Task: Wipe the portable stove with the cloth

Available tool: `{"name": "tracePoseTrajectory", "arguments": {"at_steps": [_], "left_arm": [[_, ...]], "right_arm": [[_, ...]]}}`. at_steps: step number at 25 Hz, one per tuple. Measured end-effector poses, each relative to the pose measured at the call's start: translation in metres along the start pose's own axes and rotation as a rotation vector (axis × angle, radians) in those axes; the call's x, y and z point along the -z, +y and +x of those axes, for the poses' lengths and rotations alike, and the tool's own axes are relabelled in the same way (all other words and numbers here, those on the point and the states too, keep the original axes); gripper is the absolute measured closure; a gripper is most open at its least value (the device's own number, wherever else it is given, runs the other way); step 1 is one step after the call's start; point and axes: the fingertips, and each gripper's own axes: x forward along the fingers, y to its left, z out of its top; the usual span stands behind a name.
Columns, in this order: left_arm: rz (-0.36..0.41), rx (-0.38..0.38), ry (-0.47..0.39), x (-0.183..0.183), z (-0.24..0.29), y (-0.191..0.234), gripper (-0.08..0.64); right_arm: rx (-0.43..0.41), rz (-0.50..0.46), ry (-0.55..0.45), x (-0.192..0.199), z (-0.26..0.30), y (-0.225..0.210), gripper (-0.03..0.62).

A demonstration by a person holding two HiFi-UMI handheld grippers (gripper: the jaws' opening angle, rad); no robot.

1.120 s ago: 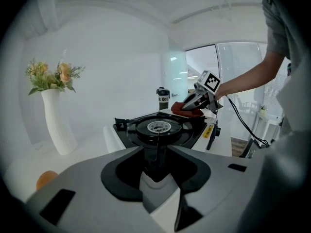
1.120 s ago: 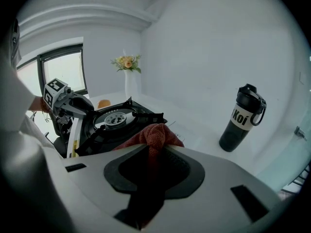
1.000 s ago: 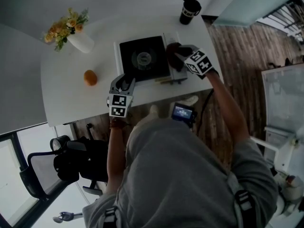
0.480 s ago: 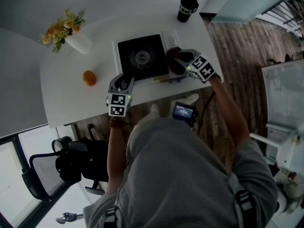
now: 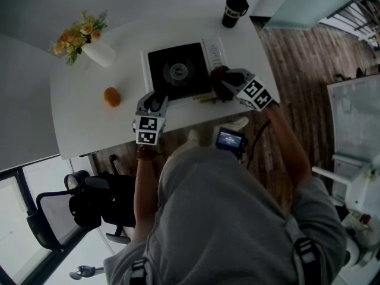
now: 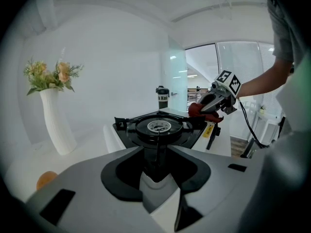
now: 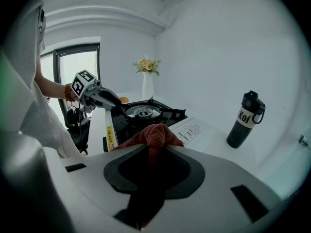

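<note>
Jaws on my right gripper [image 5: 228, 83] clamp the cloth [image 7: 155, 135], my left gripper's [image 5: 155, 103] pinch the portable stove [image 5: 178, 70] near the desk's [image 5: 89, 117] front edge, where a hard wipe could shove it off.

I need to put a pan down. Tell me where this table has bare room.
Bare: the near-left table between orange and edge; the far strip between vase and bottle. Crowded: the stove's right side, where the right gripper holds the cloth.
</note>
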Motion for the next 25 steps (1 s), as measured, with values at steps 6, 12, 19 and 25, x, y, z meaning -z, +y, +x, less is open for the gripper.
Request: {"name": "tracePoseTrajectory", "arguments": {"at_steps": [6, 12, 19, 25], "left_arm": [[-0.001, -0.003, -0.008, 0.000, 0.000, 0.000, 0.394], [-0.004, -0.002, -0.006, 0.000, 0.000, 0.000, 0.394], [-0.003, 0.010, 0.002, 0.000, 0.001, -0.002, 0.394], [-0.003, 0.005, -0.007, 0.001, 0.001, -0.002, 0.394]], "right_arm": [[-0.004, -0.029, -0.031, 0.001, -0.008, 0.014, 0.499], [-0.008, -0.058, -0.032, 0.006, -0.013, 0.024, 0.500], [-0.122, -0.081, -0.008, -0.013, -0.033, 0.029, 0.494], [-0.005, 0.003, -0.182, -0.088, -0.021, -0.023, 0.494]]}}
